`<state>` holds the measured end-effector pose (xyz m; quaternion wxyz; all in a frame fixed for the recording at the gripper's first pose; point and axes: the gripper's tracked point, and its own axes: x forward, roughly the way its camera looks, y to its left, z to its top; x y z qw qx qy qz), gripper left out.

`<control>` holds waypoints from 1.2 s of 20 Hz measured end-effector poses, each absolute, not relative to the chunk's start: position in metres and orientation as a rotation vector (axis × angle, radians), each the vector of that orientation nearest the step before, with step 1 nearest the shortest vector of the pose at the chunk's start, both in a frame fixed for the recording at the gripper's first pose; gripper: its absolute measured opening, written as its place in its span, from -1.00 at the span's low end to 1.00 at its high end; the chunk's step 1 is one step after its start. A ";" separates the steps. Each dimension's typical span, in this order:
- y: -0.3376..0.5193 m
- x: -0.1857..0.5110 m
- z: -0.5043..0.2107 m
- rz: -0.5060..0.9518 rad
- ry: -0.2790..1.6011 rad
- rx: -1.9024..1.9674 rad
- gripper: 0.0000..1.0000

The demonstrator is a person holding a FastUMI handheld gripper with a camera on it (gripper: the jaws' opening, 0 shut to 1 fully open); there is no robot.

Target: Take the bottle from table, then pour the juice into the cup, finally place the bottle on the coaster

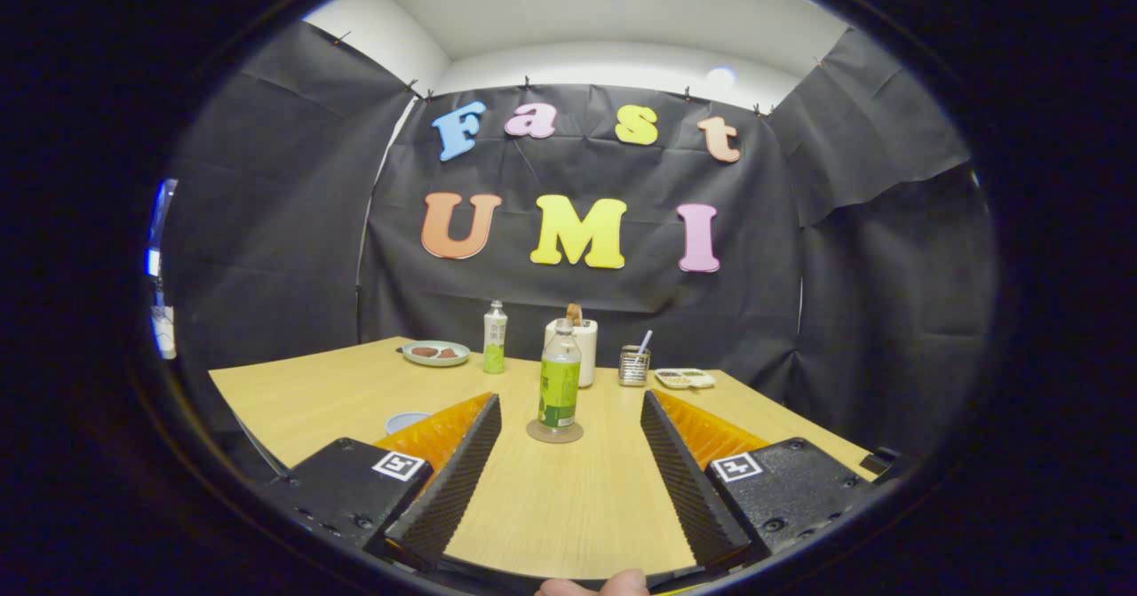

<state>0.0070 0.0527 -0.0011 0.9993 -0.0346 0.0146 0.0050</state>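
Observation:
A clear bottle with a green label (560,383) stands upright on a round coaster (554,433) on the wooden table (568,507). It is just ahead of my fingertips, roughly centred between them and a little nearer the left one. My gripper (570,399) is open wide, and nothing touches either finger (457,480). A pale blue cup (406,420) sits on the table left of the bottle, partly hidden behind my left finger.
Along the back of the table stand a second green-labelled bottle (495,340), a plate with brown food (435,353), a white container with a brown handle (577,343), a metal mesh holder (633,366) and a small tray (684,378). A person's fingertip (595,585) shows beneath the gripper.

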 end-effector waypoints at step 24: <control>0.069 0.008 -0.008 0.000 0.019 -0.039 1.00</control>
